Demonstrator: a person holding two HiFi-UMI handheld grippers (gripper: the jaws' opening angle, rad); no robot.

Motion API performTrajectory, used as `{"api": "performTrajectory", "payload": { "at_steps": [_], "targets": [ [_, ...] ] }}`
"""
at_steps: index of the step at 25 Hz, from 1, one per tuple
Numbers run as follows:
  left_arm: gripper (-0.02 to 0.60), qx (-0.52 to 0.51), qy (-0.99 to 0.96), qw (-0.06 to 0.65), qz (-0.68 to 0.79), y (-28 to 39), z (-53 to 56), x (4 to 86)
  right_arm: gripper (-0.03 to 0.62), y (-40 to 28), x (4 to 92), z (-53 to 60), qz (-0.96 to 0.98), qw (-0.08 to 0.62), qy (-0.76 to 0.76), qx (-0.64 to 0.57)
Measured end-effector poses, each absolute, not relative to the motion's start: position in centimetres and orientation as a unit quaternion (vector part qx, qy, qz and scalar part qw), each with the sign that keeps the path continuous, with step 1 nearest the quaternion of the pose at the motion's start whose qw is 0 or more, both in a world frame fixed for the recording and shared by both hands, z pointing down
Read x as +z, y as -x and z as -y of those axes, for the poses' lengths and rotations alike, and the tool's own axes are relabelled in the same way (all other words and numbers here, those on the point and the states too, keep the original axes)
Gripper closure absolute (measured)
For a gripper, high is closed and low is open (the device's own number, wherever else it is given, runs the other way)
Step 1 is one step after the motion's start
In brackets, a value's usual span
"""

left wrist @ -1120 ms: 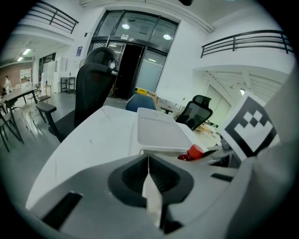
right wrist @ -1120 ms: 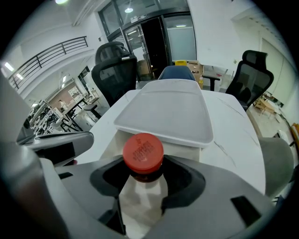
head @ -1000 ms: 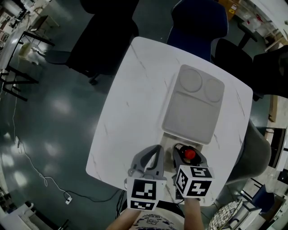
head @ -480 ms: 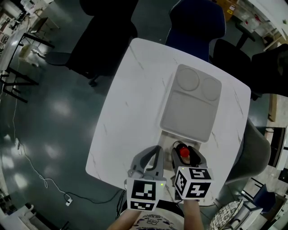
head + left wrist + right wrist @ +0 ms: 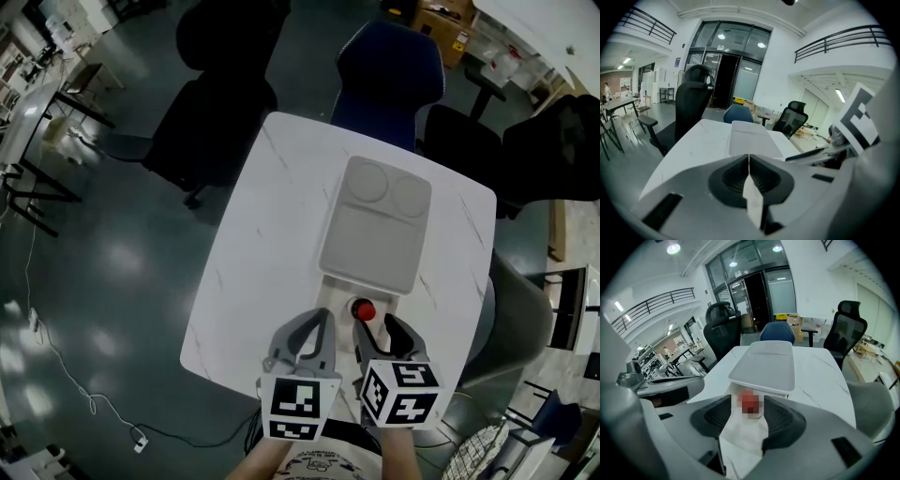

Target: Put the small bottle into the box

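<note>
Nearest me, my left gripper (image 5: 314, 330) is pressed together on nothing. Beside it my right gripper (image 5: 376, 325) is spread. The bottle (image 5: 363, 310) stands on the table (image 5: 262, 244) right at its tips, and as far as I can tell it is not pinched. Just past the bottle sits the box (image 5: 375, 225), which looks lidded. I judge nothing done yet: I have to grasp the bottle, get the box open and set the bottle inside.
</note>
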State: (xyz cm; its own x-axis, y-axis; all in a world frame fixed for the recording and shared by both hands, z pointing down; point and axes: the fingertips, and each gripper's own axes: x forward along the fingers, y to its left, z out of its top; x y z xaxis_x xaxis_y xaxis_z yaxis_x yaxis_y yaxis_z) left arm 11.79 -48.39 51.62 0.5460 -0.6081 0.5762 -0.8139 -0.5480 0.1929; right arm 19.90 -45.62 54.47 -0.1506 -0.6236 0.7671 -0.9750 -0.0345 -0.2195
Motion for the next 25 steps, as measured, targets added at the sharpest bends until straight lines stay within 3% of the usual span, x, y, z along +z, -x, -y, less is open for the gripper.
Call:
{"api": "performTrajectory", "payload": {
  "at_steps": [9,14,25],
  "targets": [
    [0.561,0.196,-0.861,0.179,0.433,-11.7,47.5,46.9,0.372,-19.0,49.1,44.5,0.693,0.163,-0.614,0.340],
    [0.561,0.179,-0.863,0.156,0.445,-11.2,46.9,44.2,0.464,-19.2,45.8,44.3,0.699,0.149,-0.634,0.295],
    [0.561,0.143,-0.872,0.110,0.456,-10.9,45.9,39.2,0.499,-18.8,40.5,43.4,0.711,0.096,-0.652,0.246]
  ]
}}
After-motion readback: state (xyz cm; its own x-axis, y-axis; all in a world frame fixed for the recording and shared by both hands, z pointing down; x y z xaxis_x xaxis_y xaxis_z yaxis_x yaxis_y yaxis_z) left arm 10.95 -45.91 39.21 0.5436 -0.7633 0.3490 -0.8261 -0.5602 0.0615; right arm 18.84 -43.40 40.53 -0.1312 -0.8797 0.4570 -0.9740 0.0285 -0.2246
